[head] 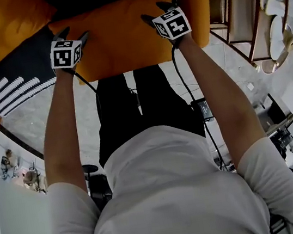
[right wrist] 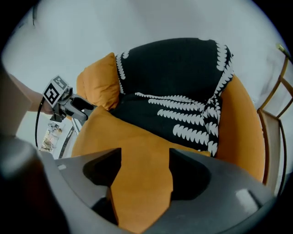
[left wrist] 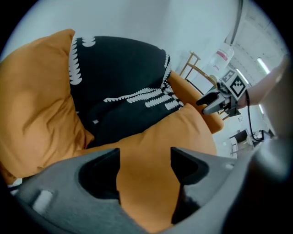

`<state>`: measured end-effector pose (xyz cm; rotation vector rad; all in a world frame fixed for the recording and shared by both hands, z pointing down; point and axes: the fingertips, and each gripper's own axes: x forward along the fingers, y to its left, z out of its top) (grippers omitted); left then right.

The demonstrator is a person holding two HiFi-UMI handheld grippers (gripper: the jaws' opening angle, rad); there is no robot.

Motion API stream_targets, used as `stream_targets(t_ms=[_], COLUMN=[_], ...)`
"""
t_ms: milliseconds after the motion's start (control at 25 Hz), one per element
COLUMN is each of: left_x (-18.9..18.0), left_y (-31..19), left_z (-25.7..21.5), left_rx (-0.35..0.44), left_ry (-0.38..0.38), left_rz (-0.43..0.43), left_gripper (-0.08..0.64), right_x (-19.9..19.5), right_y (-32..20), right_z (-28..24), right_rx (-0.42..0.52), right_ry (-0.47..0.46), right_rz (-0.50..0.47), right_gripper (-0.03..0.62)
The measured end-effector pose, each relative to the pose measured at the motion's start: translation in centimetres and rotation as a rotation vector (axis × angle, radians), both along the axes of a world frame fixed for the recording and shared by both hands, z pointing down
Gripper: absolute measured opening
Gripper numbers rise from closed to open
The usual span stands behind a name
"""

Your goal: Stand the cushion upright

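We see an orange chair (right wrist: 242,123), wide and rounded, filling most of each gripper view. It has a plump orange pad at the side nearest the left gripper. A plain pale wall stands behind it and a pale floor (head: 51,109) lies under it.

The person, in a white shirt and black trousers, stands right at the chair's front. Both arms are stretched forward and down.

A black throw (right wrist: 174,77) with rows of white leaf shapes is draped down the chair's back and over part of the seat. At the left of the head view one end of it lies over the chair's side.

The cushion (head: 123,40) is the same orange as the chair. It lies on the seat in front of the throw, lying down rather than standing, with its near edge towards the person's legs.

A wooden chair (head: 239,5) stands just beside the orange one, at the right of the head view.

The left gripper (head: 74,34) is over the cushion's near edge on one side and the right gripper (head: 156,12) is over it on the other, well apart. Both point steeply down at the cushion.

The left gripper's jaws stand wide apart, and the cushion's orange cloth fills the gap between them, but they are not clamped on it. The right gripper's jaws stand just as wide, with the same cloth between them, also unclamped. We cannot tell whether the jaw tips touch the cloth.

A black cable (head: 181,75) runs from the right gripper back along the arm.
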<state>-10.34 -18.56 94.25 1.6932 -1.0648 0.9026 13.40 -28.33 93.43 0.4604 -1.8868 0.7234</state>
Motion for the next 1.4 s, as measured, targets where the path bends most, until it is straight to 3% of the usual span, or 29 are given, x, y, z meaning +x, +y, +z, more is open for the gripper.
stream_targets(t_ms=[280, 520, 840, 1040, 1400], left_x=[-0.8, -0.8, -0.1, 0.2, 1.5], left_y=[1.0, 0.7, 1.1, 1.0, 3.6], left_z=[4.4, 6.2, 5.7, 4.1, -0.8], left_rx=[-0.047, -0.065, -0.089, -0.063, -0.025], left_ry=[-0.061, -0.074, -0.091, -0.075, -0.081], left_rz=[-0.016, -0.028, -0.021, -0.071, -0.074], left_gripper=[0.379, 0.349, 0.190, 0.068, 0.011], right_x=[1.4, 1.1, 0.9, 1.2, 2.2], right_y=[1.1, 1.5, 1.6, 1.9, 5.0], right_z=[4.9, 7.1, 6.4, 5.0, 0.0], right_rx=[-0.059, -0.084, -0.053, -0.028, 0.003], right_ry=[0.098, 0.162, 0.149, 0.149, 0.127], right_rz=[-0.036, -0.122, -0.139, -0.156, -0.105], right_gripper=[0.364, 0.312, 0.144, 0.057, 0.020])
